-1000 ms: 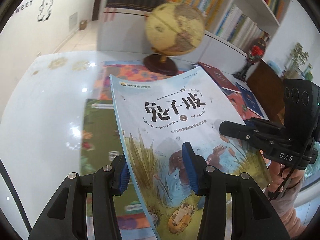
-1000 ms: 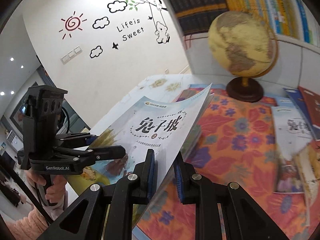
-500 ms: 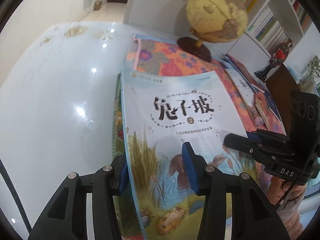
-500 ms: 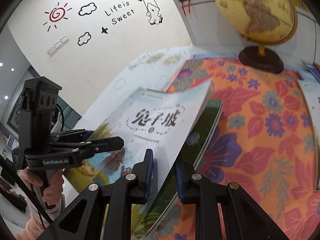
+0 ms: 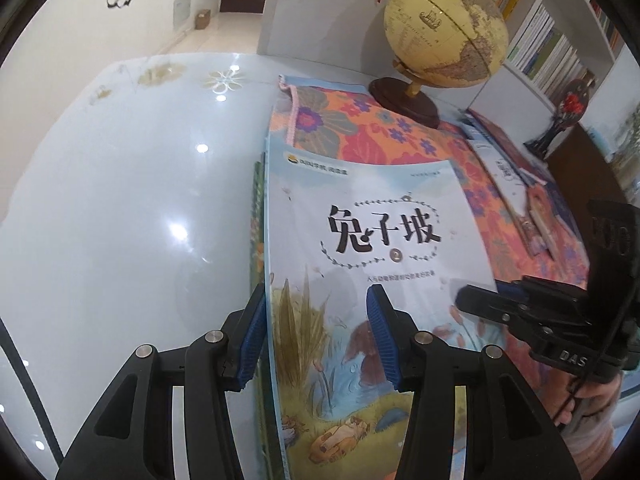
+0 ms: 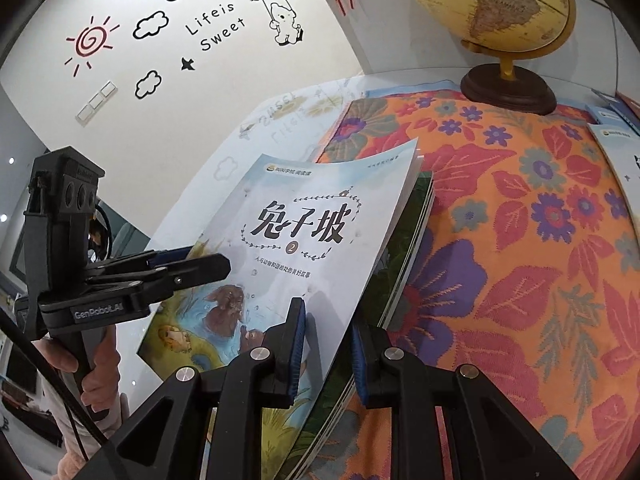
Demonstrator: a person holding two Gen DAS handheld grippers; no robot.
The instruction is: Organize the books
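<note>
Books: the pale-blue picture book (image 5: pixel 360 240) is being set onto the green book (image 6: pixel 404 264) at the cloth's (image 6: pixel 520 240) left edge on the table (image 5: pixel 120 200). Left gripper (image 5: pixel 316 332) is easing apart astride its spine; right gripper (image 6: pixel 328 352) is pinching its near corner. Next comes letting go and squaring edges. Only the right view is showing the stacked page edges.

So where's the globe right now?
The globe stands at the far edge of the flowered cloth, top right in both wrist views, beyond the pale blue book and in front of the bookshelves.
</note>
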